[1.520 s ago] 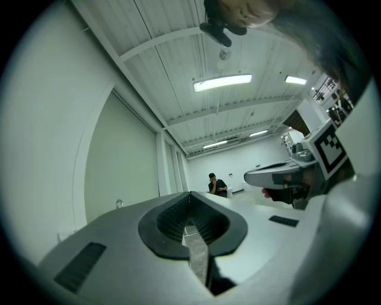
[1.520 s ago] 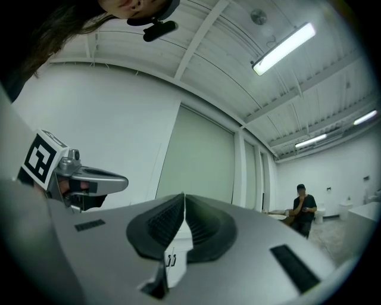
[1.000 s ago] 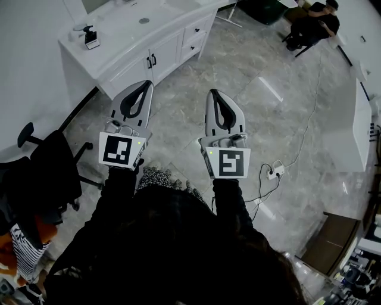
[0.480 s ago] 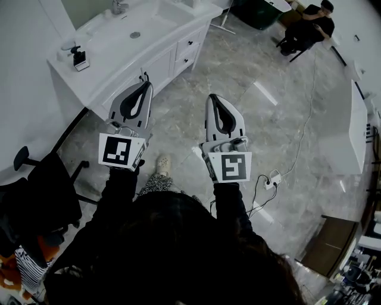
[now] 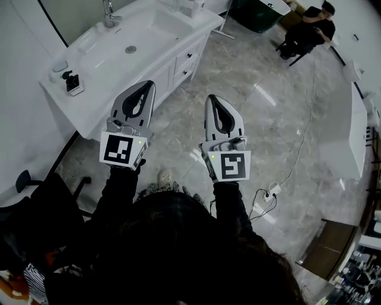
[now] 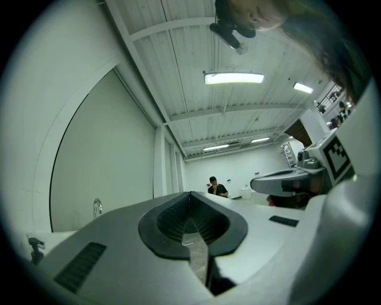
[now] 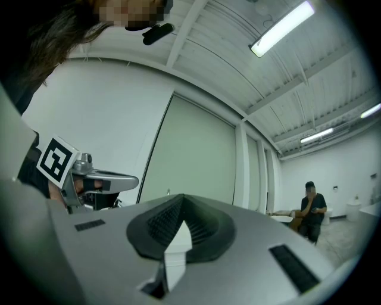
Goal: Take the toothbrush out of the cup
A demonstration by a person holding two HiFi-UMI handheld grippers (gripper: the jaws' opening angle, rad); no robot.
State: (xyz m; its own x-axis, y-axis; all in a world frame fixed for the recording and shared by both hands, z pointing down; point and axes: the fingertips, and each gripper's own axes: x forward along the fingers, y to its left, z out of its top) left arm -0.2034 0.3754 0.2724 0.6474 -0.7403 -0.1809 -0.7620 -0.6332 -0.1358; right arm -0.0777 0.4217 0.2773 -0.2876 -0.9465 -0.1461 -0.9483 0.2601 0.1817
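Both grippers are held out level over the marble floor, side by side and empty. The left gripper has its jaws shut, its tip close to the front of the white vanity counter. The right gripper is shut too, over bare floor. At the counter's left end stand a small dark item and a pale cup-like thing. They are too small to make out a toothbrush. In the gripper views only walls, ceiling and the other gripper show beyond the jaws.
The counter holds a sink with a faucet. A black office chair stands at the left. A cable and power strip lie on the floor at the right, near a white table. A person sits far off.
The person has walked toward the vanity: the counter and sink have come nearer and lower in the head view. Both grippers keep the same shut pose ahead of the body.
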